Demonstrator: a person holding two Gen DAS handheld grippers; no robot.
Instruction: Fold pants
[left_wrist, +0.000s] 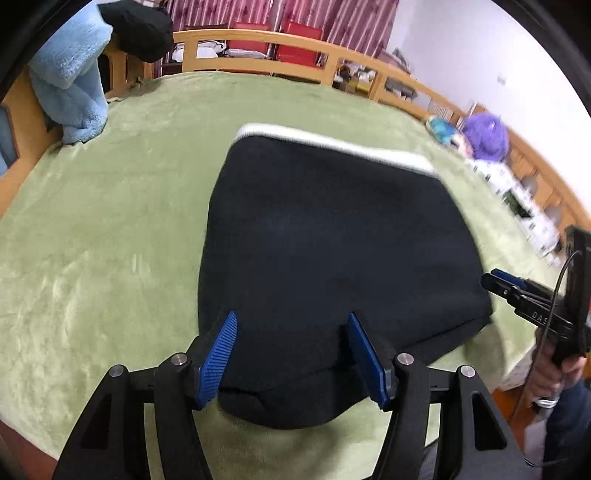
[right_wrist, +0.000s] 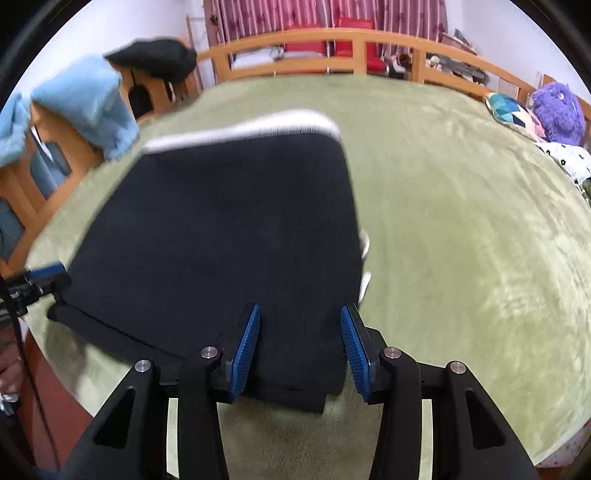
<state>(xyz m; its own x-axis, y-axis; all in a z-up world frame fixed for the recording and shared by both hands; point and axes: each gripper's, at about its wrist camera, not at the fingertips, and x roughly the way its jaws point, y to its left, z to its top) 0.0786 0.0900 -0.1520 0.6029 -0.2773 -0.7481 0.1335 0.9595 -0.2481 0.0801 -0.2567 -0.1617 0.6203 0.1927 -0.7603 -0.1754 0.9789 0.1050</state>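
The black pants (left_wrist: 332, 229) lie folded into a compact block on the green bedspread (left_wrist: 110, 229), their white waistband (left_wrist: 332, 142) at the far edge. My left gripper (left_wrist: 291, 315) stands open over the near left corner of the pants, and its blue pads do not press the cloth. My right gripper (right_wrist: 299, 307) is open over the near right corner of the pants (right_wrist: 229, 229), with fabric lying loose between the fingers. Each gripper also shows in the other view: the right gripper (left_wrist: 495, 280) at the pants' right edge, the left gripper (right_wrist: 51, 271) at their left edge.
A wooden bed rail (left_wrist: 258, 37) runs around the far sides. A light blue blanket (left_wrist: 70, 85) and a black garment (left_wrist: 136, 26) hang over its left end. A purple plush toy (right_wrist: 557, 110) and a cushion (right_wrist: 509, 110) sit at the far right. The bed's near edge lies just below the grippers.
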